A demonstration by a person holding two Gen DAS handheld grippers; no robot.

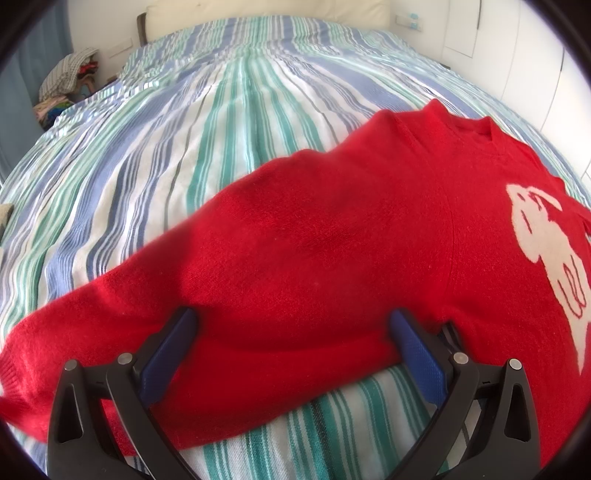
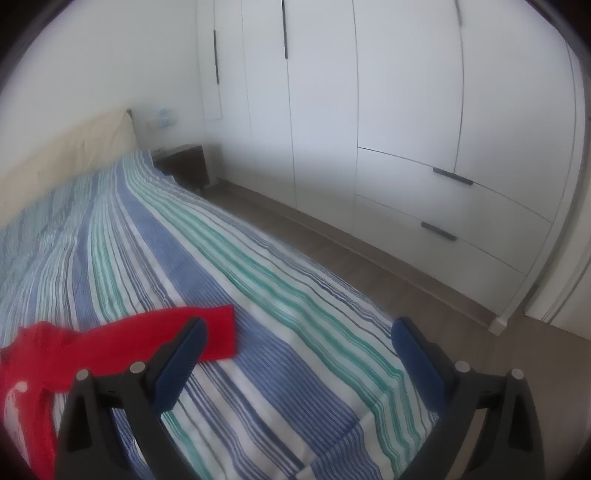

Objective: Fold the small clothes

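Observation:
A red sweater (image 1: 332, 240) with a white graphic (image 1: 543, 236) lies flat on the striped bedspread (image 1: 221, 129), collar (image 1: 476, 129) toward the headboard. One sleeve stretches out toward the lower left. My left gripper (image 1: 293, 325) is open, its blue pads on either side of that sleeve's lower edge near the underarm, with red fabric between them. In the right wrist view the other sleeve (image 2: 122, 343) lies out to its cuff (image 2: 221, 332), just behind the left fingertip. My right gripper (image 2: 299, 332) is open over bare bedspread (image 2: 258, 277), holding nothing.
A cream headboard (image 1: 258, 14) closes the far end of the bed. A pile of clothes (image 1: 70, 81) sits beyond the bed's far left corner. White wardrobes (image 2: 406, 110), a dark nightstand (image 2: 184, 162) and a strip of floor (image 2: 369, 266) run along the bed's right edge.

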